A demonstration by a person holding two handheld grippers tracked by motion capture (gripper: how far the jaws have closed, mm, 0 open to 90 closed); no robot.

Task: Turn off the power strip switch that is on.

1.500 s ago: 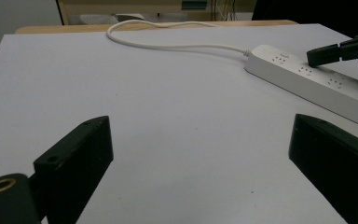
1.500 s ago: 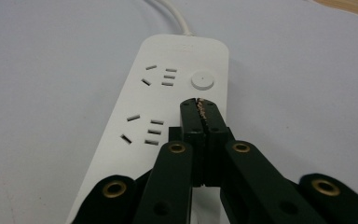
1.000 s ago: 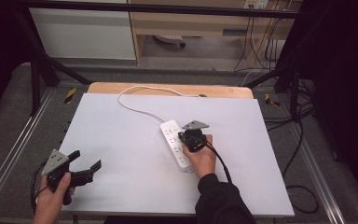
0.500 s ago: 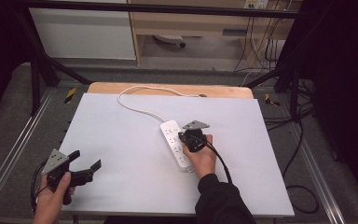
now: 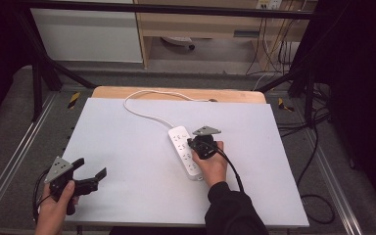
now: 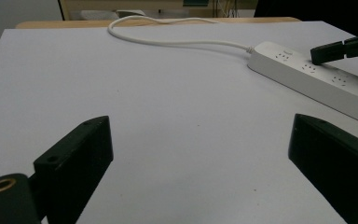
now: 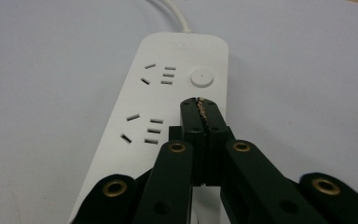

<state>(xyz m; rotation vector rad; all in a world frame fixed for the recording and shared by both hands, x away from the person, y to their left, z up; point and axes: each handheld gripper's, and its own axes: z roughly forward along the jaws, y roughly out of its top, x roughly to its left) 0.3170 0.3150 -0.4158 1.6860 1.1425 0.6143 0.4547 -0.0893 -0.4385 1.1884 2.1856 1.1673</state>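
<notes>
A white power strip (image 5: 182, 151) lies at an angle in the middle of the white table top (image 5: 127, 142), and its white cable (image 5: 144, 113) curls off toward the far edge. My right gripper (image 5: 192, 143) is shut with nothing in it. Its joined tips (image 7: 199, 106) sit over the strip (image 7: 168, 98), just short of the round button (image 7: 202, 77) at the cable end. My left gripper (image 5: 90, 168) is held low at the near left corner, well away from the strip. It is open, with bare table between its fingers (image 6: 81, 149). The left gripper view also shows the strip (image 6: 303, 74).
A wooden strip (image 5: 235, 96) borders the table's far edge. Metal rails (image 5: 14, 156) run along both sides. Behind the table are shelves and hanging cables (image 5: 274, 44). Wide bare table lies between the two grippers.
</notes>
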